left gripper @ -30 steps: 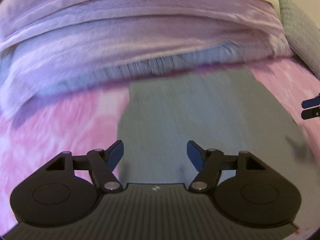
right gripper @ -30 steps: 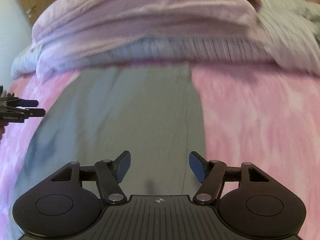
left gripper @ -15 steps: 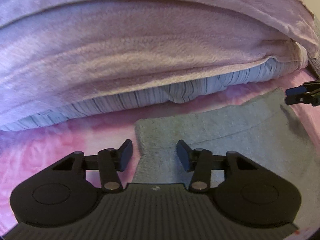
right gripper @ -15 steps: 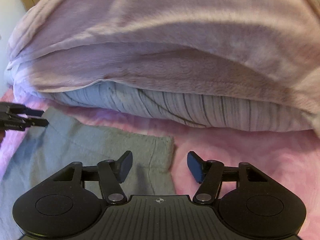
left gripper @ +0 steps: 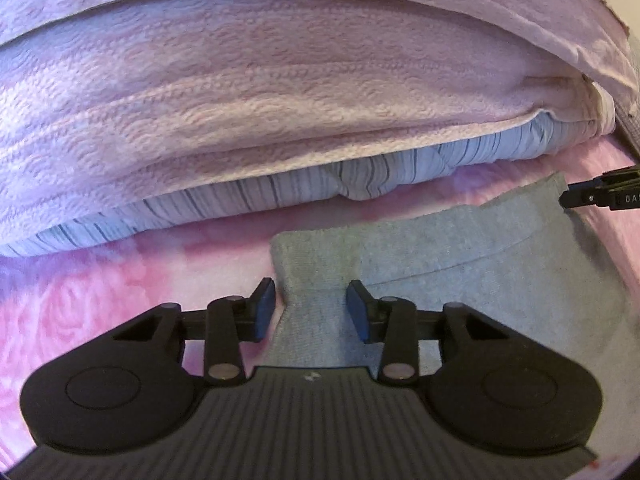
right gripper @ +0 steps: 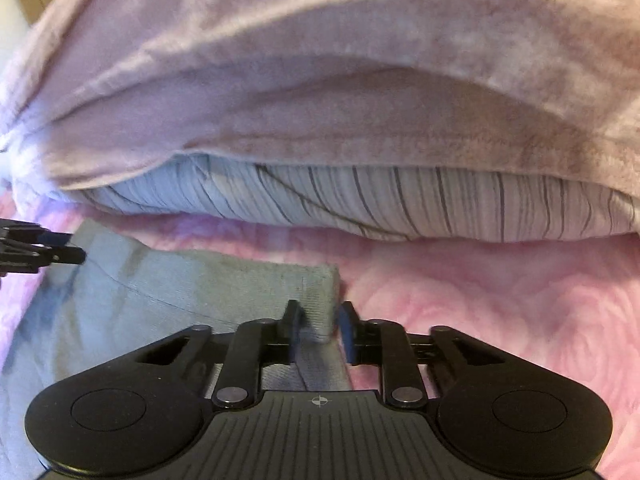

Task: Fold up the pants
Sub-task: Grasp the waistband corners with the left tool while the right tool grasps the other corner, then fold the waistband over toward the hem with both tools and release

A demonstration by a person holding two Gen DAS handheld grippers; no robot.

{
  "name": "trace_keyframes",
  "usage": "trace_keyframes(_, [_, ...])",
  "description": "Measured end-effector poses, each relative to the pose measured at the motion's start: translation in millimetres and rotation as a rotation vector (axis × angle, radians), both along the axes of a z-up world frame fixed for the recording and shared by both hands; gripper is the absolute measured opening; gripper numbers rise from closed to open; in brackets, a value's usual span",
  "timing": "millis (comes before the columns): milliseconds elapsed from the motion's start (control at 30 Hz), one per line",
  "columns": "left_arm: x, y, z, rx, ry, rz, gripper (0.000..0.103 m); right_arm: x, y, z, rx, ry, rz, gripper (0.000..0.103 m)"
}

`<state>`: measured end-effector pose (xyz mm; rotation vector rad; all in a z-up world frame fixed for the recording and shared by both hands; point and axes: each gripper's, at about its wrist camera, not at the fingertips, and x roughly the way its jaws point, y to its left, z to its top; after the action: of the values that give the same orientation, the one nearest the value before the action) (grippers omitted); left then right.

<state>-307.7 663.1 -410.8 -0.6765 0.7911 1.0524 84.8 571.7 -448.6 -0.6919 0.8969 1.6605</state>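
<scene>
Grey pants point(left gripper: 480, 280) lie flat on a pink sheet, with the waistband edge toward the bedding pile. My left gripper point(left gripper: 311, 306) straddles the waistband's left corner. Its jaws are closing, and the cloth bunches into a narrow ridge between the pads. In the right wrist view, the pants point(right gripper: 180, 288) fill the lower left, and my right gripper point(right gripper: 320, 320) is over the waistband's right corner. Its jaws are closing too, with a raised fold of grey cloth pinched between them. Each gripper shows at the edge of the other's view: the right gripper point(left gripper: 592, 196) and the left gripper point(right gripper: 48, 254).
A thick pink fleece blanket point(left gripper: 280, 80) is heaped over a striped grey duvet point(left gripper: 280, 192) just beyond the waistband. The pink rose-patterned sheet point(right gripper: 500, 300) spreads out on both sides of the pants.
Both grippers have moved up along the pants to the waistband corners and come lower. Their jaws have narrowed onto the cloth, which now bunches between the pads.
</scene>
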Motion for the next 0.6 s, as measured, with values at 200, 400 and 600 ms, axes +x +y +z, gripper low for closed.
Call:
trace_keyframes(200, [5.4,-1.9,-1.3,0.055,-0.023,-0.009,0.005,-4.8,-3.9,-5.8,0.058,0.036,0.005,0.010])
trace_keyframes(400, [-10.4,-35.3,32.5,0.151,-0.115,-0.032,0.005,-1.2,-52.4,35.0,0.241,0.042,0.052,0.007])
trace_keyframes(600, [-38.4,-146.4,76.9,0.229,-0.252,-0.033,0.005,-0.4,-163.0,83.1,0.370,0.044,0.110,0.007])
